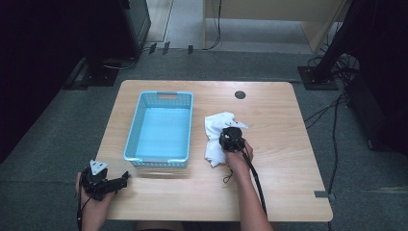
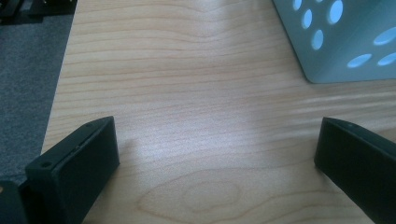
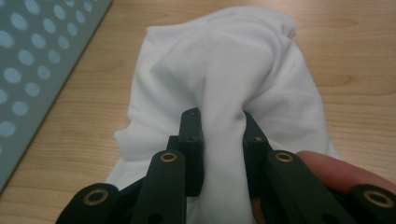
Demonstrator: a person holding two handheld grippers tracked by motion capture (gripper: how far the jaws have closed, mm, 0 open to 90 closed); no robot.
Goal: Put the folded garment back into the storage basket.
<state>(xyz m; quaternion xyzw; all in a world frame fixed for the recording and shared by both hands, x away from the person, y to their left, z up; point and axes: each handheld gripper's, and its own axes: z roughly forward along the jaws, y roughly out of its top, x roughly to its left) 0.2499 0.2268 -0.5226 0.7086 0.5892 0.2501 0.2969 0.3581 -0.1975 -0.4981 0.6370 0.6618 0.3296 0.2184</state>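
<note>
Light wood grain covers the table (image 1: 269,187), which stands on grey carpet; a round dark grommet (image 1: 240,95) sits in its far edge. Dark equipment stands and cables flank the room on both sides, and a pale wooden desk stands beyond.

A blue perforated basket (image 1: 161,98) rests left of centre on the table. Just to its right, apart from it, lies a crumpled white cloth (image 1: 215,126).

The right gripper (image 1: 230,137) sits on the cloth in the high view, where the hand and gripper body hide the jaws. The right gripper view resolves this: the right gripper (image 3: 218,126) has its jaws closed on a raised fold of the white cloth (image 3: 224,70), fabric pinched between them, with the remainder spread on the wood and the basket wall (image 3: 32,60) at the left edge.

The left gripper (image 1: 108,183) rests at the near left corner of the table, close to the basket's near left corner. The left gripper view shows the left gripper (image 2: 217,144) with jaws standing wide apart over bare wood, nothing between them, and a corner of the basket (image 2: 327,56) at upper right.
</note>
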